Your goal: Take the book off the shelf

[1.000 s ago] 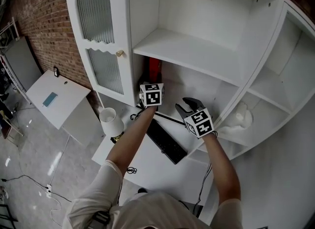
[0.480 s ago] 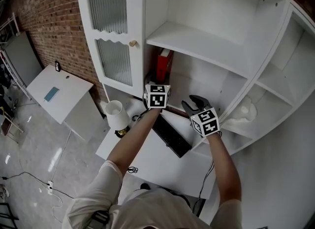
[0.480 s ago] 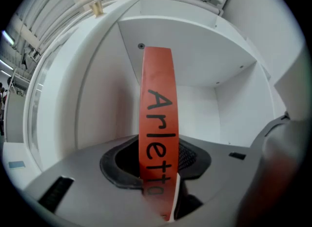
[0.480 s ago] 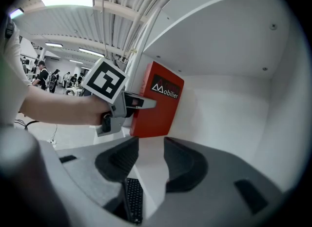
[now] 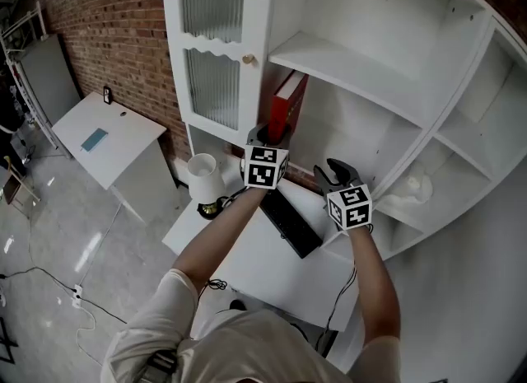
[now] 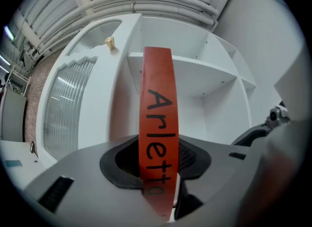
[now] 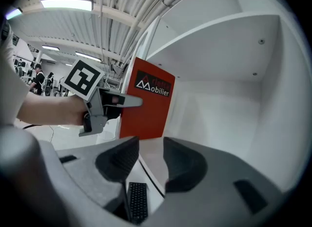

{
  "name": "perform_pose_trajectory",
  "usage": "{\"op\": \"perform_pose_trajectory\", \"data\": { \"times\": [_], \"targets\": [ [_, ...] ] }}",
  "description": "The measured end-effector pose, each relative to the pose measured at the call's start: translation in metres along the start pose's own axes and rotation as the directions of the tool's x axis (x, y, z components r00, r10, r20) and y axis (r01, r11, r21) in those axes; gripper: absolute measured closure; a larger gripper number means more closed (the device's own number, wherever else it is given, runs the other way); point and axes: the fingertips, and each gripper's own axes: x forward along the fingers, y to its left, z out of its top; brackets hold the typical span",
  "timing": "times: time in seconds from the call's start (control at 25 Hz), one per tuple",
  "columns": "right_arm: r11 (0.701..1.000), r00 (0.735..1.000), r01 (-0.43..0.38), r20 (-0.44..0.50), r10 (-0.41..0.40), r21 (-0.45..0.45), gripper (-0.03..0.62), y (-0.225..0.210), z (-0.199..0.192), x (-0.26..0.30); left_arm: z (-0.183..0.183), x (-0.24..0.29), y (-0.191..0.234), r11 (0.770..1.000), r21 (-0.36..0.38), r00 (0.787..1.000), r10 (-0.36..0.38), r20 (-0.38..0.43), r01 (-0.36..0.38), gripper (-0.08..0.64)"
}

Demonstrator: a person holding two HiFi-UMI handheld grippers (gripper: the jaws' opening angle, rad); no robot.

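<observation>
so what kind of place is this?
Probably a mock home-office corner set up in an industrial hall: a white shelf and desk with keyboard and lamp, against a bare brick wall, with a strip light overhead.

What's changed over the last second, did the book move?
The left gripper stays clamped on the red book; more of the book shows now, but the head camera shifted too, so real movement is unclear. The right gripper stays open, empty.
</observation>
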Motion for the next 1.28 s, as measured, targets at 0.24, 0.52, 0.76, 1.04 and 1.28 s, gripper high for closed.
{"op": "perform_pose_trajectory", "data": {
  "times": [0.24, 0.52, 0.76, 1.04, 1.28],
  "targets": [
    [1.0, 0.998, 0.004, 0.055, -0.004, -0.001, 0.46, 0.008, 0.008, -0.028, 0.007, -0.04, -0.009, 1.0, -0.001, 1.0, 0.02, 0.012, -0.02, 0.413],
    [1.0, 0.996, -0.01, 0.089, 0.009, 0.009, 0.513, 0.029, -0.006, -0.074, 0.004, -0.099, -0.044, 0.999, -0.002, 0.999, 0.035, 0.019, -0.035, 0.413],
    [0.998, 0.993, 0.007, 0.117, -0.014, 0.065, 0.555, 0.04, -0.024, -0.124, -0.009, -0.151, -0.072, 0.998, -0.012, 0.998, 0.056, 0.013, -0.056, 0.413],
    [0.996, 0.99, 0.031, 0.135, -0.042, 0.087, 0.583, 0.054, -0.043, -0.161, -0.028, -0.204, -0.089, 0.997, -0.018, 0.997, 0.074, 0.001, -0.074, 0.413],
    [0.987, 0.988, 0.061, 0.132, -0.081, 0.151, 0.589, 0.064, -0.059, -0.176, -0.041, -0.235, -0.086, 0.998, -0.017, 0.998, 0.062, -0.004, -0.062, 0.413]
  ]
}}
